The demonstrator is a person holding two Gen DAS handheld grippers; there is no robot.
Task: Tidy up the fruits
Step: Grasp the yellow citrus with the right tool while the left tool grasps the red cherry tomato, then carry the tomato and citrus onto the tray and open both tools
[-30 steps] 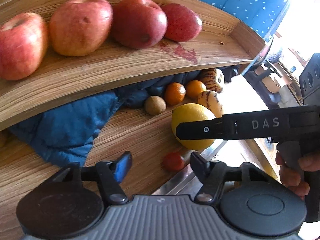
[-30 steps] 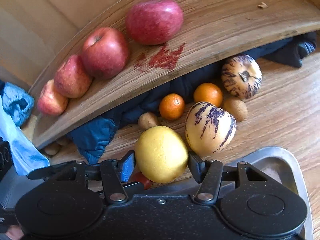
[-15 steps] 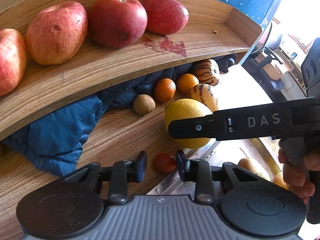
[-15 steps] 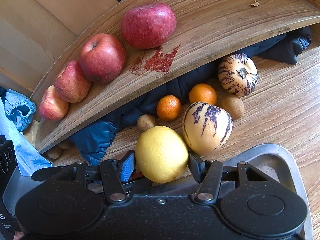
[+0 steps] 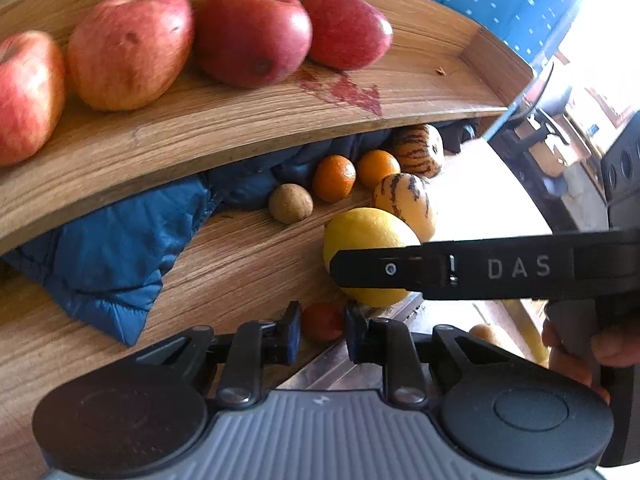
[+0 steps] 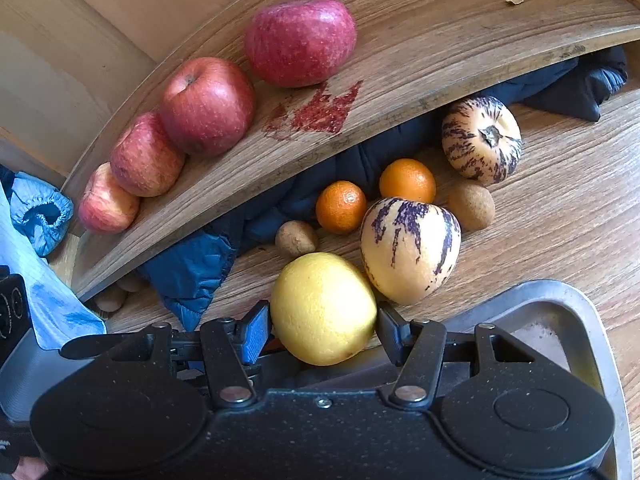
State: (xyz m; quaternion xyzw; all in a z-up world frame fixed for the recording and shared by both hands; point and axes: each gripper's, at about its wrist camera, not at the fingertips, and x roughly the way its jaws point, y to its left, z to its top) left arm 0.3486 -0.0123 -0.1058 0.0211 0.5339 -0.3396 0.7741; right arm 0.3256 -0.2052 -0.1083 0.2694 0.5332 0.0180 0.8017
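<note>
From the left wrist: left gripper (image 5: 320,330) clenched on a small red fruit (image 5: 322,322) low over the wooden table (image 5: 240,264), beside a metal tray (image 5: 332,372); right gripper's black finger across a yellow lemon (image 5: 366,236); four apples (image 5: 252,32) lined up on the curved shelf (image 5: 240,120); blue cloth (image 5: 104,248) bunched underneath. From the right wrist: right gripper (image 6: 320,324) grasping the lemon (image 6: 323,308) between both fingers, just above the tray's rim (image 6: 560,292); striped melon (image 6: 410,248) touching the lemon; two oranges (image 6: 341,207), brown kiwis (image 6: 296,238) and a second striped melon (image 6: 482,138) further back.
</note>
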